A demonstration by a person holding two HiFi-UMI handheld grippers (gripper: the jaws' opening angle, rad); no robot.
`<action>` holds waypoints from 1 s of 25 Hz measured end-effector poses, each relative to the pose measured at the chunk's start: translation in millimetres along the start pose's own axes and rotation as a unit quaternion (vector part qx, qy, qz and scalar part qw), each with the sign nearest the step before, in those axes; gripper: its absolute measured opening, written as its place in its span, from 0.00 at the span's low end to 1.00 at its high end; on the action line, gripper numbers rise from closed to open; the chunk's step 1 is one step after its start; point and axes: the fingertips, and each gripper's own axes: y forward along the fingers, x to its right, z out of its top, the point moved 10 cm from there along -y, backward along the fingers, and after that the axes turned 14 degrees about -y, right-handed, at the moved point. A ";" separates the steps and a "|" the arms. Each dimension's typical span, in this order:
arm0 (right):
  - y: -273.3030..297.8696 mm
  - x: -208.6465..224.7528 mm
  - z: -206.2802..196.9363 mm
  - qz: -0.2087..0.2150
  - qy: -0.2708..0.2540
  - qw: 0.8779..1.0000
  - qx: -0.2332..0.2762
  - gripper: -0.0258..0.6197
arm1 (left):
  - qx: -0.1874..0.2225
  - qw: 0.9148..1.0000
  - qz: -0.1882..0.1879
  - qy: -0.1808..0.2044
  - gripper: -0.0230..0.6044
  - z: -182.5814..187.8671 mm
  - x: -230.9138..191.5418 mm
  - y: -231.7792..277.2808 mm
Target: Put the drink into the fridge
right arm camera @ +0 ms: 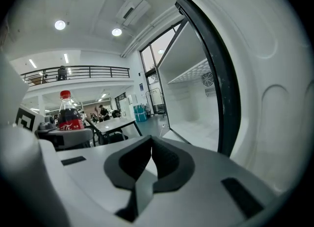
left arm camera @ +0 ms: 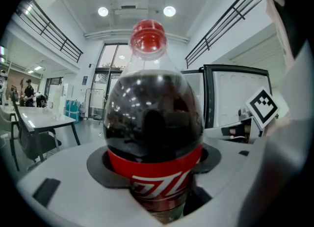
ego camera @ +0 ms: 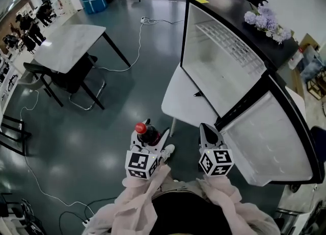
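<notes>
Bottle (left arm camera: 153, 123), one, sits gripped in left claw (ego camera: 148, 138); right claw (right arm camera: 151, 164) apparently closed.

Table (ego camera: 69, 46) and chair (ego camera: 71, 80) far ahead-left of the left gripper (ego camera: 148, 138) — cable (ego camera: 139, 43) on the floor (ego camera: 127, 101) straight ahead, flowers (ego camera: 267, 23) ahead-right.

Near centre: left gripper (ego camera: 147, 138) clamped round a dark cola bottle with a red cap (ego camera: 144, 132). Just right of it, right gripper (ego camera: 208, 129), nothing in it, tip close to the open fridge door (ego camera: 270, 142). Right side: white-lined fridge with a black frame (ego camera: 219, 71), wire shelf (ego camera: 224, 38) inside, purple-white flowers (ego camera: 267, 23) on top. Far left: grey-topped table (ego camera: 71, 43), black chair (ego camera: 63, 79). White cable (ego camera: 136, 51) trails across the dark floor (ego camera: 127, 107).
</notes>
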 end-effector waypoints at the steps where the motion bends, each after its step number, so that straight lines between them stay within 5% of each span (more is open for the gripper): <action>1: 7.0 3.9 3.0 -0.006 0.002 1.000 0.000 0.06 | -0.002 1.000 -0.006 0.001 0.55 4.1 -4.4 11.4; 14: 69.2 39.8 32.8 -0.118 0.033 0.992 -0.006 0.06 | -0.039 0.991 -0.127 0.022 0.55 49.9 -36.0 142.4; 25: 95.9 61.4 32.1 -0.208 0.065 0.976 -0.015 0.06 | -0.079 0.966 -0.239 0.052 0.55 58.0 -28.4 242.7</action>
